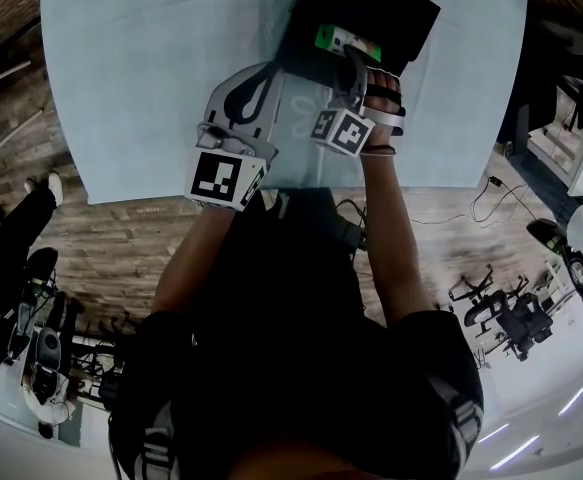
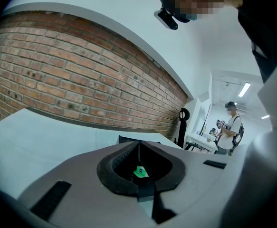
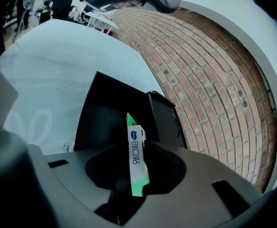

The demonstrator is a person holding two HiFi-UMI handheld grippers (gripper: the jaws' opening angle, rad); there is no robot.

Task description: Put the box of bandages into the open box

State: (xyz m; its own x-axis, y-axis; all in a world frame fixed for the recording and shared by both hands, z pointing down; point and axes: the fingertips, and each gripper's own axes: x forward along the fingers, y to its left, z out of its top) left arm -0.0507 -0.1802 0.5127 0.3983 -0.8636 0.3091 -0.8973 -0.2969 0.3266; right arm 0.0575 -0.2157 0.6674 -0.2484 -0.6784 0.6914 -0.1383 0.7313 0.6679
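Observation:
The black open box [image 1: 396,8] stands at the far middle of the light blue table. Over its inside, my right gripper [image 1: 356,66] is shut on the green and white box of bandages [image 1: 343,40]. In the right gripper view the bandage box [image 3: 134,146] stands on its thin edge between the jaws of the right gripper [image 3: 138,186], with the open box's dark inside [image 3: 105,108] right behind it. My left gripper [image 1: 269,70] is shut with nothing in it, just off the box's near left corner. The left gripper view shows its jaws [image 2: 138,175] met.
The cloth-covered table [image 1: 151,68] ends at a near edge just behind both hands. A brick wall [image 2: 71,80] runs behind the table. A person [image 2: 232,127] stands far off in a bright room. Exercise gear [image 1: 501,313] sits on the floor.

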